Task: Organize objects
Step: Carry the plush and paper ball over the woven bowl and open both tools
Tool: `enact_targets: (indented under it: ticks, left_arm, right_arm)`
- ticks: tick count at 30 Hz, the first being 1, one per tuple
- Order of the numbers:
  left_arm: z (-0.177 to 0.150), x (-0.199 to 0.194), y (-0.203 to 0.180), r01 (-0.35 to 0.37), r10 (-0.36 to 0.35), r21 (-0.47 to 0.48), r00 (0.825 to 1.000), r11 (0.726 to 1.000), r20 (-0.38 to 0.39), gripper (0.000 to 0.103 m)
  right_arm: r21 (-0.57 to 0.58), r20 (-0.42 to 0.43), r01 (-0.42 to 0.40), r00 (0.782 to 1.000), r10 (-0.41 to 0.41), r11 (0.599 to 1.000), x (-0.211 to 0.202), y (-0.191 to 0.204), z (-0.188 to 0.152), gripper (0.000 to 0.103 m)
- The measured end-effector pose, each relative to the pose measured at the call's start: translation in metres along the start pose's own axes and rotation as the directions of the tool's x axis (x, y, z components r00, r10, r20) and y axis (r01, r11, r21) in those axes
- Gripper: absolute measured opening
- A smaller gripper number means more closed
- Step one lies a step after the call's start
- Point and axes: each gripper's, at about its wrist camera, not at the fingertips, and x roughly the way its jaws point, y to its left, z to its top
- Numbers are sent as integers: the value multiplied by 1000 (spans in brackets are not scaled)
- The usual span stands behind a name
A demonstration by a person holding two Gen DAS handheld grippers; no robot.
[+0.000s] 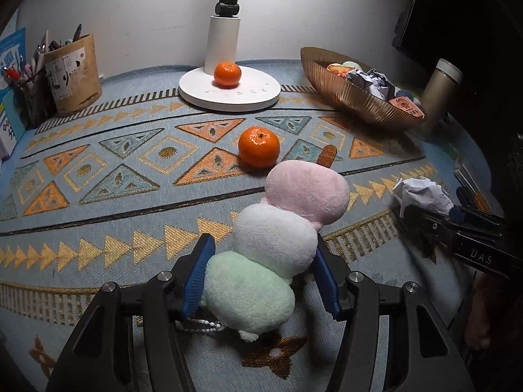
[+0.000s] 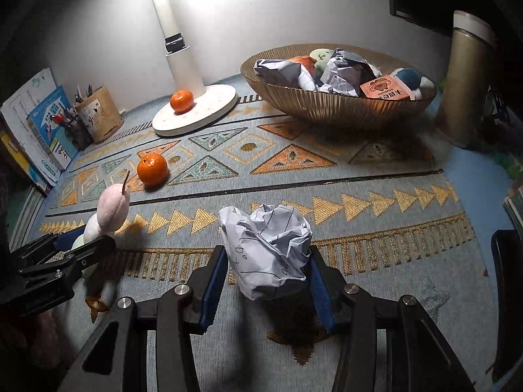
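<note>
Left gripper (image 1: 261,274) clamped on pink-white-green plush dango skewer (image 1: 281,228). Right gripper (image 2: 268,284) clamped on crumpled white paper ball (image 2: 266,248), above patterned blue mat (image 2: 359,176).

A white desk lamp (image 1: 225,49) stands at the back of the surface on a round base, against a pale wall (image 1: 130,9). A patterned woven mat (image 1: 98,176) with orange and teal triangles covers the surface. At the far left a tan paper-wrapped holder (image 1: 73,75) and a dark mesh cup (image 1: 32,98) hold pens beside upright books (image 2: 39,130), and at the far right stands a gold flask (image 2: 464,81) with a white cap.
</note>
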Motion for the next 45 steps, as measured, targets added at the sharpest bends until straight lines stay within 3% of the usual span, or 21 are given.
enact_targets:
  ticks: [4, 8, 16, 25, 26, 28, 29, 30, 37, 45]
  left_arm:
    - [8, 0, -11, 18, -18, 26, 1000, 999, -2, 56]
    - [36, -2, -30, 37, -38, 77, 999, 996, 8, 56]
    - [130, 3, -86, 64, -81, 166, 992, 984, 93, 56]
    - [206, 72, -124, 69, -86, 166, 992, 984, 97, 57]
    - [211, 79, -125, 65, -82, 165, 992, 984, 98, 60]
    - [217, 91, -128, 38, -58, 164, 992, 986, 116, 66]
    - [219, 96, -128, 36, -56, 164, 991, 986, 118, 73]
    - [220, 101, -127, 34, -53, 165, 992, 986, 113, 80]
    - [209, 92, -116, 48, -64, 158, 993, 986, 98, 80]
    - [177, 22, -94, 32, -51, 137, 989, 990, 140, 80]
  right_arm:
    - [25, -11, -3, 1000, 3, 1000, -2, -9, -2, 47]
    - [51, 39, -14, 999, 12, 999, -23, -23, 17, 47]
    - [147, 118, 49, 991, -67, 988, -41, -69, 100, 47]
    - [238, 141, 116, 978, -153, 964, -9, -116, 185, 47]
    - [239, 142, 113, 978, -150, 964, -5, -119, 192, 52]
    - [236, 146, 105, 979, -142, 966, 3, -123, 201, 74]
    - [234, 145, 97, 980, -134, 967, 6, -125, 204, 84]
    - [231, 150, 93, 980, -130, 968, 8, -126, 205, 84]
    - [211, 156, 103, 978, -137, 972, -1, -115, 191, 84]
    - [114, 140, 99, 983, -115, 989, -46, -62, 158, 84]
